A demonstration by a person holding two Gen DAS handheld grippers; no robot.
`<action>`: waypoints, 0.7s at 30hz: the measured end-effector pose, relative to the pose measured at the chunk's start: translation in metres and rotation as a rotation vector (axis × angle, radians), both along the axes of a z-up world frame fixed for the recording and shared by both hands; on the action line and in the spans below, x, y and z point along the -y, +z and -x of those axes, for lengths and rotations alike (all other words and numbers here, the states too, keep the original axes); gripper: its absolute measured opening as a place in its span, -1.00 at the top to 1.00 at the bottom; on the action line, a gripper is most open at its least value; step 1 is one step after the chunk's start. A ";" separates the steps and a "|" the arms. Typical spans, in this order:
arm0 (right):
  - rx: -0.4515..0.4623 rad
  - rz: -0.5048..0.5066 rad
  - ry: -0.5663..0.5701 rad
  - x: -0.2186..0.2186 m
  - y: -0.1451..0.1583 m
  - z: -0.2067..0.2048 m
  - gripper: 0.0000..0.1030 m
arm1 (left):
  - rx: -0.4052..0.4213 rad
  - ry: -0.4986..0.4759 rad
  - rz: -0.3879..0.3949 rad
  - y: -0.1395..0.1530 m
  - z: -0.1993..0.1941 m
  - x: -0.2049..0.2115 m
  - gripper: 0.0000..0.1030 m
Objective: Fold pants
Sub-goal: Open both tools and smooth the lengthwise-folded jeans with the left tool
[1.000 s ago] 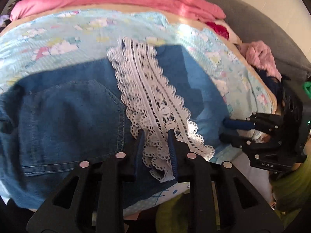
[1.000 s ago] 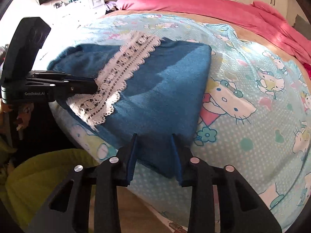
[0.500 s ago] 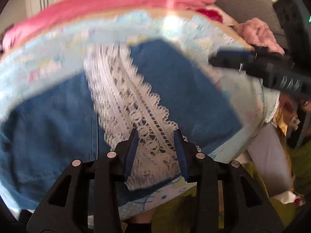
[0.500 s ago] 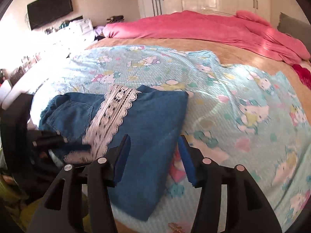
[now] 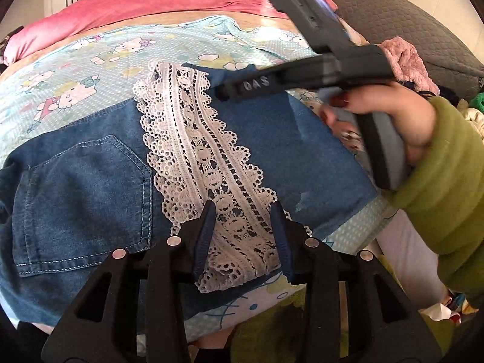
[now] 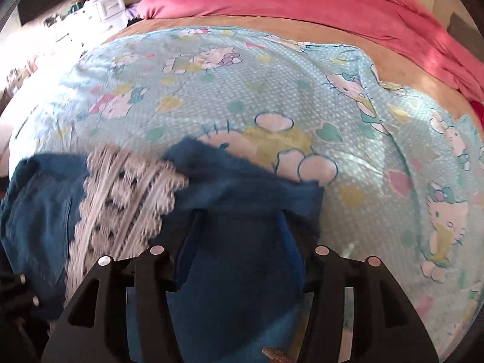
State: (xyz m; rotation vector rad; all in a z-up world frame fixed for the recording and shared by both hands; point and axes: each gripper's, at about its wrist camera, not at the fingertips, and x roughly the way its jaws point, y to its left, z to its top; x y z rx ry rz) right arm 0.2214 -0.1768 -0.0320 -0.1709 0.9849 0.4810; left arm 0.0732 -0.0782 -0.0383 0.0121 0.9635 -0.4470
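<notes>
Denim pants, blue and folded over themselves, lie at the near edge of the bed, on a pale blue cartoon-cat sheet that covers most of the mattress. A white lace band runs along the folded leg from the far side down to the near edge, where its scalloped end hangs just past the denim. To the left of the lace a back pocket with pale stitching faces up. The left gripper hovers low at the near edge with its blue-padded fingers standing apart on either side of the lace end; the pads do not press on the cloth and the claw has hold of nothing. The right gripper sits over the right-hand part of the pants with its jaws parted wide and plain denim showing between them; that view is blurred, yet the pads look clear of the fabric and it holds nothing. In the left wrist view the same tool reaches over the far right corner of the pants, carried by a hand with dark red nails in a green sleeve. A pink blanket is heaped along the far edge of the bed, and a grey quilted cushion rests at the far right corner.
</notes>
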 end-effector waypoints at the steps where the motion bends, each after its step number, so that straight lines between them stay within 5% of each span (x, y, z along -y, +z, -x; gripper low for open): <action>1: 0.008 0.003 -0.001 -0.002 0.001 -0.003 0.04 | -0.002 0.000 0.004 0.000 0.000 0.000 0.42; 11: 0.037 -0.072 -0.050 0.005 0.014 -0.015 -0.03 | -0.003 0.002 0.006 0.002 0.001 -0.003 0.41; 17: 0.088 -0.183 -0.087 0.040 0.042 0.024 -0.52 | -0.009 0.018 0.040 0.013 0.004 -0.013 0.37; 21: 0.122 -0.253 -0.115 0.065 0.056 0.057 -0.58 | 0.008 0.030 0.039 0.021 0.008 -0.017 0.22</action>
